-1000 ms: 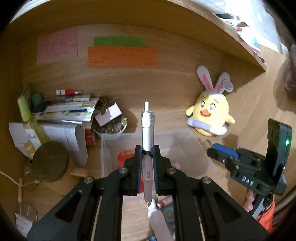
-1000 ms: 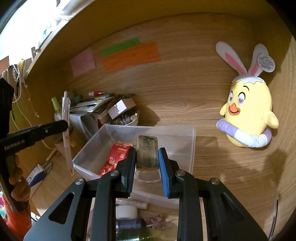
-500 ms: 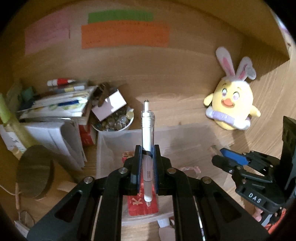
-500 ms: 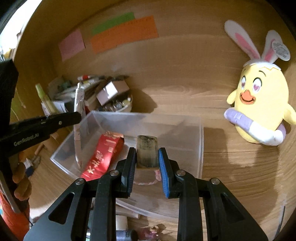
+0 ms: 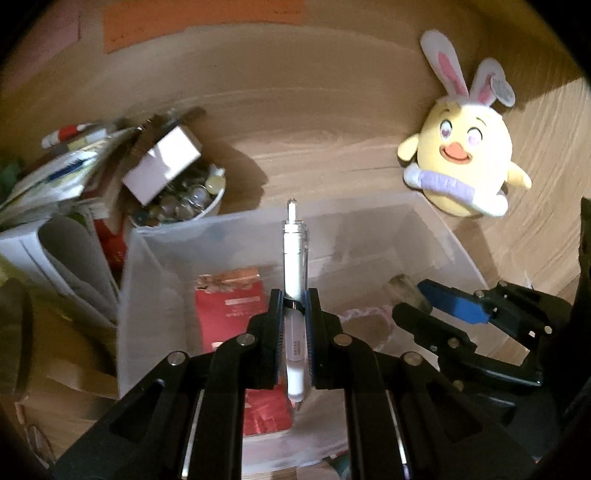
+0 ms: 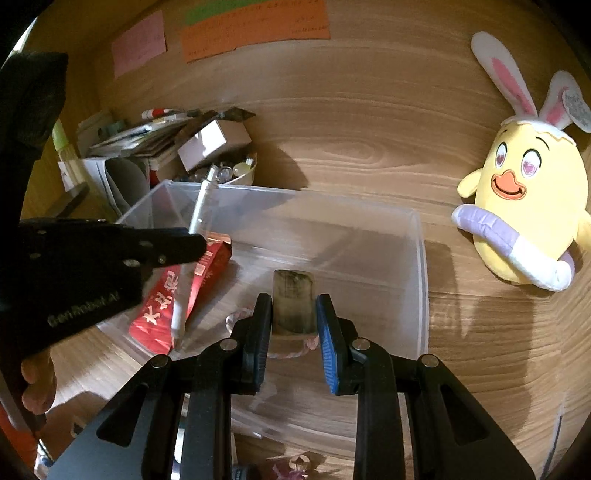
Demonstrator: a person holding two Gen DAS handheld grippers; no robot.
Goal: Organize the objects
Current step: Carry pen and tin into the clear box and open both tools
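My left gripper [image 5: 294, 299] is shut on a white pen [image 5: 294, 254] that stands upright between its pads, over the clear plastic bin [image 5: 147, 243]. A red packet [image 5: 236, 317] lies on the bin's floor. My right gripper [image 6: 293, 310] is shut on a small dull olive block [image 6: 293, 301] with a pink twisted cord [image 6: 291, 353] hanging from it, low inside the same bin [image 6: 421, 266]. In the right wrist view the left gripper [image 6: 192, 243] comes in from the left with the pen [image 6: 197, 210] above the red packet [image 6: 173, 299].
A yellow plush chick with rabbit ears [image 6: 524, 218] leans on the wooden wall at the right. Behind the bin stand a bowl of small bits [image 5: 184, 203], a white box [image 5: 162, 168] and stacked papers [image 5: 55, 173]. Paper notes [image 6: 255, 26] hang on the wall.
Both grippers have sunk toward the bin and tipped downward. The pen and the block now hang lower, inside the bin's rim. Neither grip has changed.
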